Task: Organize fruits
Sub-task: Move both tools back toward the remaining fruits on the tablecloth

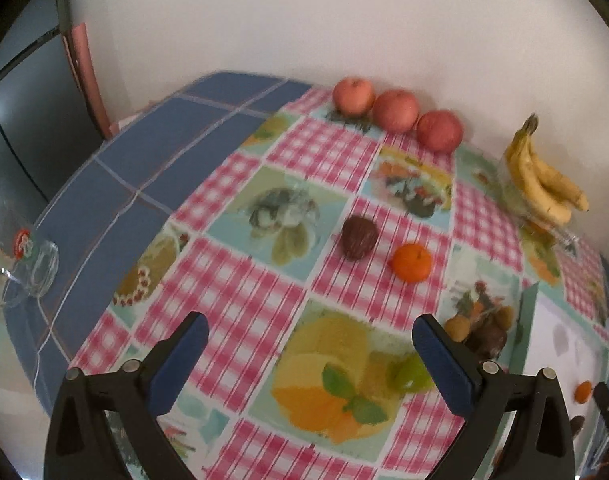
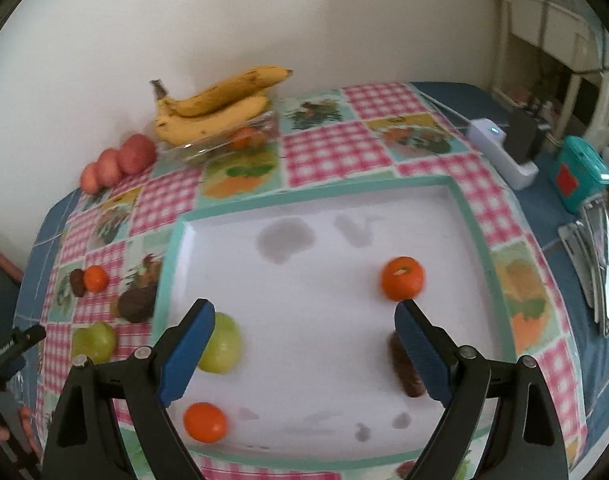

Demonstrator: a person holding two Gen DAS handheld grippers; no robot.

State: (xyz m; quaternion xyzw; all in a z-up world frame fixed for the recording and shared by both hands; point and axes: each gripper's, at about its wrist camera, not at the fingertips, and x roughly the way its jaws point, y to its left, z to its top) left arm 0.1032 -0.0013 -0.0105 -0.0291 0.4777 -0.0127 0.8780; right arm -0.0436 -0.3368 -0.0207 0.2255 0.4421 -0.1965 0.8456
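White tray [image 2: 464,216] holding two oranges [image 2: 402,279], green fruit [image 2: 224,344]; both grippers wide open, empty

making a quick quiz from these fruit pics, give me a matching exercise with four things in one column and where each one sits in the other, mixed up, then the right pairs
Things:
1. bananas
2. three red apples
3. green apple
4. white charger

Places:
A. on the white tray, beside the right gripper's near finger
B. on the blue cloth past the tray's far right corner
C. on top of a clear glass dish by the wall
D. in a row on the checked cloth along the wall

Pairs: 1-C, 2-D, 3-A, 4-B
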